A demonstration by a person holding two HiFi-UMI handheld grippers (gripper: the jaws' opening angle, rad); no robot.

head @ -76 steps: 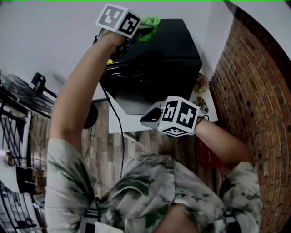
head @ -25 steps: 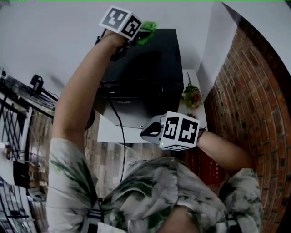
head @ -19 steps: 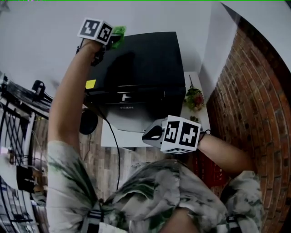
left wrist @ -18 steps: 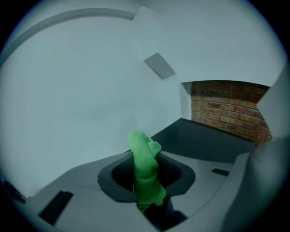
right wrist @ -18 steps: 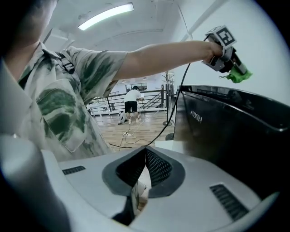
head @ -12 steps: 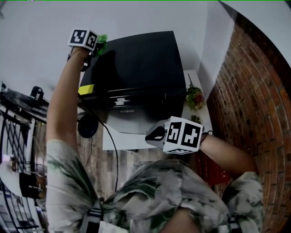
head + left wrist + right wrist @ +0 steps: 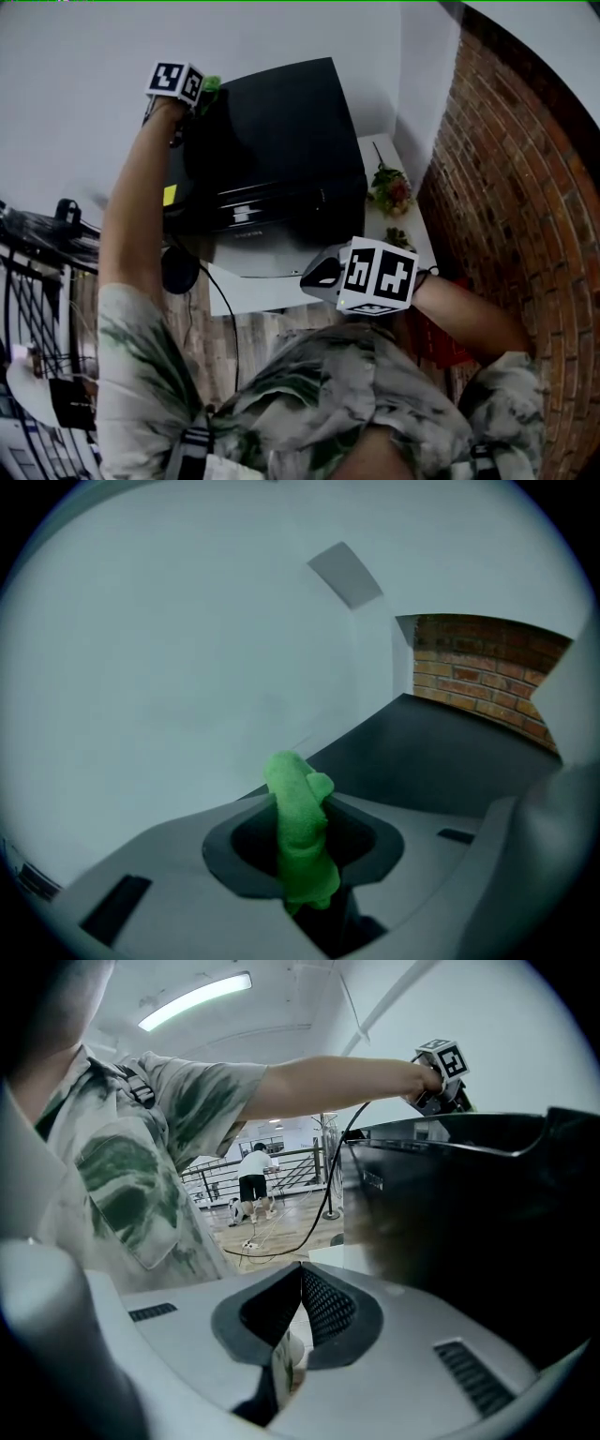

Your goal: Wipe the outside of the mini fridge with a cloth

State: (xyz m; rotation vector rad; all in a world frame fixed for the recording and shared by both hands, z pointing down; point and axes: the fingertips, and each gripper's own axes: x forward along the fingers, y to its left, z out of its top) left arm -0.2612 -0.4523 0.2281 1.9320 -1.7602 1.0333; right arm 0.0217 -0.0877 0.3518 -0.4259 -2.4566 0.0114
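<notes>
Jaws of the L gripper [image 7: 302, 801] pinch the cloth [image 7: 301, 834], a green bunched roll sticking up betw. them. In the head view the cloth sits in the upper left of the frame, at the far left corner of the mini fridge [image 7: 281, 131] top; can't tell if it touches. The fridge is black, top centre of the frame, and stands on a white table [image 7: 272, 289]. A yellow sticker [image 7: 170, 195] shows on its left side.

Jaws of the R gripper [image 7: 300, 1274] are pressed together w/ nothing betw. them. It's held lower centre in the head view, just in front of the fridge and apart from it.

Flowers [image 7: 392, 192] lie on the table right of the fridge, w/ a brick wall [image 7: 506, 187] along the right of the frame.
</notes>
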